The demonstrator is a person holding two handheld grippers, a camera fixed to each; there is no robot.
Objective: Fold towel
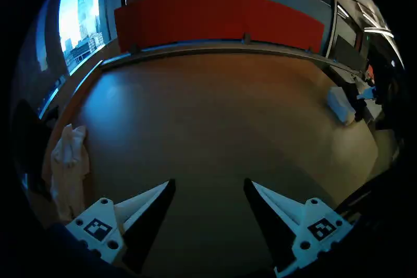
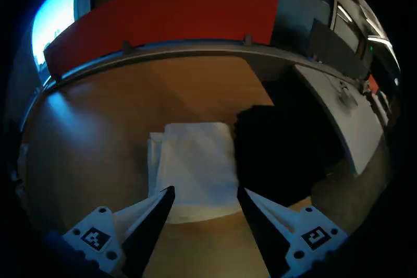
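In the right gripper view a white towel (image 2: 194,168) lies folded into a neat rectangle on the wooden table (image 2: 104,121), close to the table's right edge. My right gripper (image 2: 205,190) hangs open just above the towel's near edge, nothing between its fingers. In the left gripper view my left gripper (image 1: 209,182) is open over bare wood (image 1: 208,116). A crumpled white towel (image 1: 68,166) lies at the far left of that view, beside the table edge. The folded towel (image 1: 340,103) appears small at the far right.
A red divider panel (image 1: 219,20) stands along the table's far edge. A bright window (image 1: 78,14) is at the upper left. Right of the towel the table ends at a dark gap (image 2: 284,147), with a pale desk (image 2: 341,111) beyond it.
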